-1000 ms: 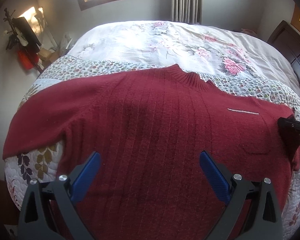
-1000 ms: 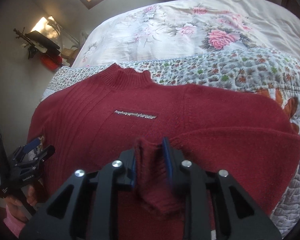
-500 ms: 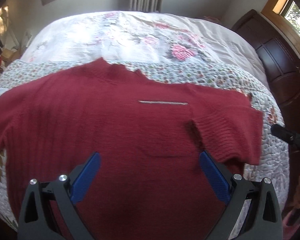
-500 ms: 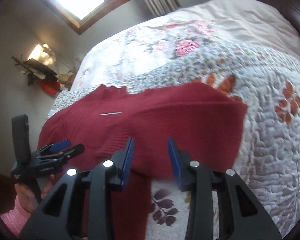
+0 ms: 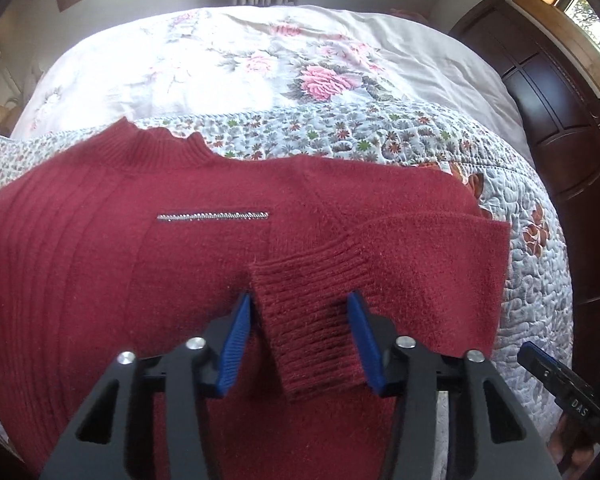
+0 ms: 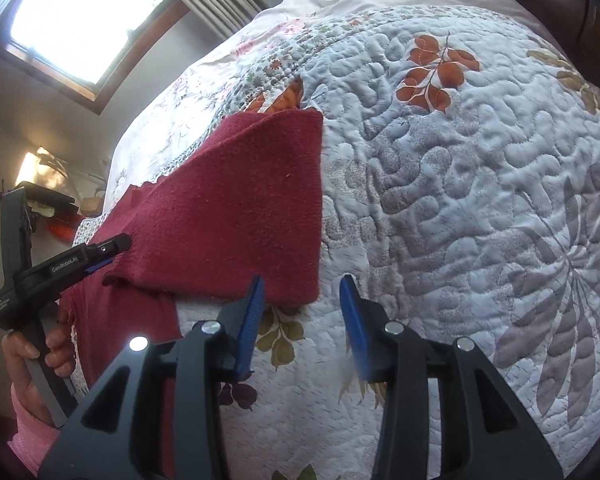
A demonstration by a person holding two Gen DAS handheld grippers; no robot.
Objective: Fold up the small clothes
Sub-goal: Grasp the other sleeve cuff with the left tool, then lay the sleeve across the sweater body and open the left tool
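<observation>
A dark red knit sweater point(image 5: 140, 280) lies flat on the bed, collar away from me, with a silver strip point(image 5: 212, 216) on its chest. Its right sleeve is folded across the body. The ribbed cuff point(image 5: 312, 320) lies between the blue pads of my left gripper point(image 5: 299, 300), whose jaws stand open on either side of it. In the right wrist view my right gripper point(image 6: 302, 286) is open over the quilt, just off the corner of the folded sleeve point(image 6: 240, 208), holding nothing. The left gripper point(image 6: 116, 246) shows there at the left, over the sweater.
A white quilt with leaf patterns point(image 6: 460, 200) covers the near part of the bed, and a floral bedspread point(image 5: 260, 60) lies beyond. Dark wooden furniture point(image 5: 560, 120) stands to the right. A hand with a pink sleeve point(image 6: 28, 360) holds the left gripper's handle. A window point(image 6: 80, 20) is behind.
My right gripper let go of the cuff, opened and drew back to the right, off the sweater. My left gripper swung right over the cuff and its jaws narrowed.
</observation>
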